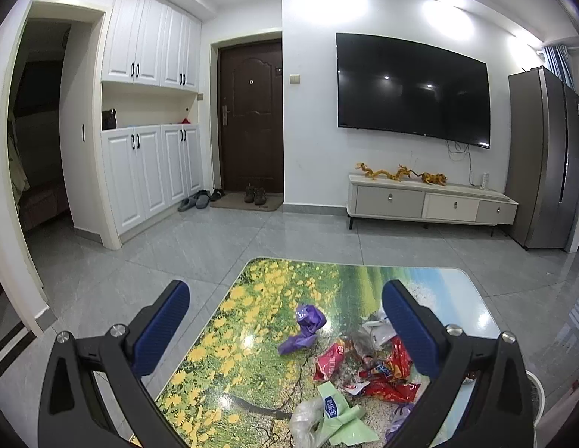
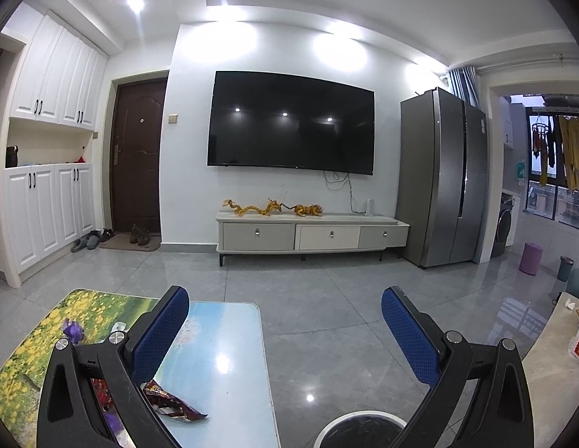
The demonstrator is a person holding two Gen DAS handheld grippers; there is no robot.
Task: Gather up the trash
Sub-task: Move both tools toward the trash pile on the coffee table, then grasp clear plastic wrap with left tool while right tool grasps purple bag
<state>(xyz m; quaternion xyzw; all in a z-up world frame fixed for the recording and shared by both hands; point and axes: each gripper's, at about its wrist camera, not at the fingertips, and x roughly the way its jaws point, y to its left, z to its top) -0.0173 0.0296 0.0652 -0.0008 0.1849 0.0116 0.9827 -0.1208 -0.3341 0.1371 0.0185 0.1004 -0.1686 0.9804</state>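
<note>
Above the low table with the glossy flower-meadow print [image 1: 222,336], you are holding the left gripper [image 1: 285,300] with its blue-padded fingers [image 1: 166,321] spread wide and gripping nothing. The litter is lying on the tabletop between and just below those fingers: a crumpled purple plastic bag [image 1: 302,326] nearest the middle, a heap of torn red snack wrappers [image 1: 367,369] toward the right finger, a pale green plastic bag with a blue label [image 1: 338,414] at the near edge, and a clear crinkled bag [image 1: 302,420] touching it on the left.

To the right of the table, you are holding the right gripper [image 2: 285,300] equally wide and empty, hovering over the grey floor tiles [image 2: 326,317]. A dark brown foil wrapper [image 2: 170,403] is lying alone on the sky-blue end of the table, just beside the gripper's left finger. A round bin with a white rim and black lining [image 2: 360,429] is sitting on the floor below, between the fingers at the frame's bottom edge; you cannot tell what is inside it.
</note>
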